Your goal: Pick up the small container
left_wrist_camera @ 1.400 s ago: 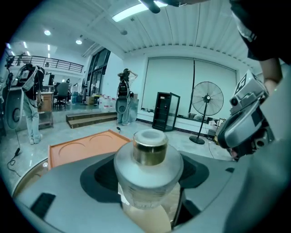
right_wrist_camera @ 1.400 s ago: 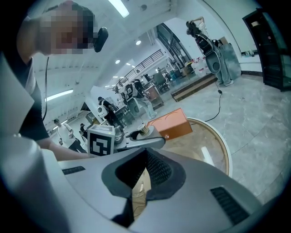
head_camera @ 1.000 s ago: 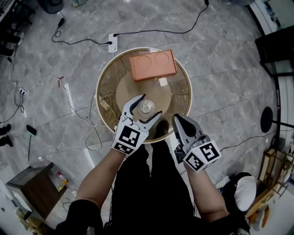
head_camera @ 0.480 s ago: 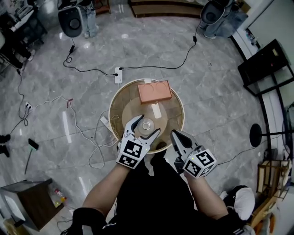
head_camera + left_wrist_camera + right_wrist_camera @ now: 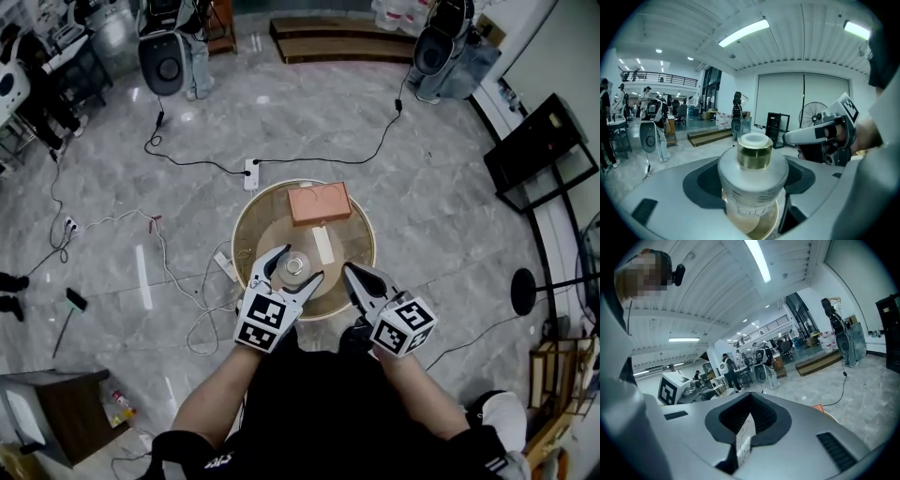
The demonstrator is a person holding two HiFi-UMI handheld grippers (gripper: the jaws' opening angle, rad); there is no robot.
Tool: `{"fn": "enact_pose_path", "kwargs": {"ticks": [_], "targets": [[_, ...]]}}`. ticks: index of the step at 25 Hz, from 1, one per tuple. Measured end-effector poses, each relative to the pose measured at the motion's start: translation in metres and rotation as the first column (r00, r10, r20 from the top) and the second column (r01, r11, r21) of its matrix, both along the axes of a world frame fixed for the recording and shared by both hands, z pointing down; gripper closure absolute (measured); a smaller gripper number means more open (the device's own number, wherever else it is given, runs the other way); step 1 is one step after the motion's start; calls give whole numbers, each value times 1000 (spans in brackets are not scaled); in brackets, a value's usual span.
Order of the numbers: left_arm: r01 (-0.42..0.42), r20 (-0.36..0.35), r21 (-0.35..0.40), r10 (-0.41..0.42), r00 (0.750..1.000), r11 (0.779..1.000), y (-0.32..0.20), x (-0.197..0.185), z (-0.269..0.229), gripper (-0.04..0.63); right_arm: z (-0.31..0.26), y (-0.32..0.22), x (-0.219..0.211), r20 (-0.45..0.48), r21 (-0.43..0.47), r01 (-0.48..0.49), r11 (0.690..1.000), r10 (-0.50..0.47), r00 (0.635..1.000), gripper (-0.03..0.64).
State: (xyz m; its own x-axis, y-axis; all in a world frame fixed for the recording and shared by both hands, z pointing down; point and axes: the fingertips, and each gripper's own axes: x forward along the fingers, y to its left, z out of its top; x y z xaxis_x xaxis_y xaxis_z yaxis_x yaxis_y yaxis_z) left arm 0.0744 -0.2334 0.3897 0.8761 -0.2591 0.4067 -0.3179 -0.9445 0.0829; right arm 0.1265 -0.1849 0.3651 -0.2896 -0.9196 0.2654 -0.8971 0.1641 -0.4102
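The small container (image 5: 294,267) is a white jar with a gold cap (image 5: 753,151). It sits upright between the jaws of my left gripper (image 5: 298,266), which is shut on its body (image 5: 752,180) and holds it in the air above the near part of the round table (image 5: 361,234). My right gripper (image 5: 351,272) hovers just to the right at about the same height. It is shut with nothing in it, its jaw tips meeting (image 5: 749,399). In the left gripper view the right gripper (image 5: 820,136) shows beside the jar.
An orange box (image 5: 319,202) lies at the table's far side, with a white strip (image 5: 322,244) nearer the middle. Below, the grey floor carries a power strip (image 5: 250,173), cables (image 5: 187,281) and a speaker (image 5: 161,61). A black rack (image 5: 534,155) stands at right.
Both grippers have risen well above the table, the left one carrying the container with it. The table and floor now look smaller and farther below.
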Motion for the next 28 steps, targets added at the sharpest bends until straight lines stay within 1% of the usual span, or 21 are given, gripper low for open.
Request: {"fn": "enact_pose_path", "kwargs": {"ticks": [3, 6, 8, 9, 11, 12, 15, 18, 21, 24, 26, 28], "targets": [[31, 10, 23, -31, 999, 999, 10, 6, -12, 250, -17, 9, 10, -10, 22, 38, 999, -38, 999, 603], [68, 19, 20, -69, 997, 997, 21, 16, -18, 250, -28, 27, 29, -58, 40, 79, 996, -76, 995, 603], [90, 25, 13, -91, 996, 996, 33, 25, -22, 250, -33, 45, 50, -83, 47, 85, 995, -81, 993, 603], [101, 27, 8, -101, 995, 995, 40, 31, -24, 250, -35, 55, 63, -70, 51, 81, 995, -77, 995, 603], [120, 26, -2, -120, 992, 993, 54, 46, -28, 250, -39, 72, 91, -13, 71, 69, 995, -68, 998, 603], [128, 22, -7, -128, 991, 992, 61, 54, -31, 250, -42, 79, 103, -4, 81, 65, 995, -65, 998, 603], [151, 9, -17, -151, 989, 988, 81, 79, -41, 250, -53, 93, 128, -64, 111, 97, 989, -90, 994, 603], [173, -7, -15, -173, 985, 985, 92, 100, -49, 250, -62, 103, 137, -106, 134, 161, 978, -147, 983, 603], [196, -20, -19, -197, 980, 980, 96, 112, -57, 250, -68, 111, 142, -130, 141, 214, 967, -196, 972, 603], [191, -9, -16, -191, 981, 981, 94, 117, -62, 250, -71, 112, 152, -126, 148, 198, 969, -180, 976, 603], [175, 5, -2, -175, 985, 985, 90, 118, -66, 250, -71, 106, 159, -106, 136, 163, 977, -149, 983, 603], [161, 14, 22, -162, 987, 987, 85, 116, -70, 250, -72, 97, 159, -95, 124, 156, 980, -145, 985, 603]]}}
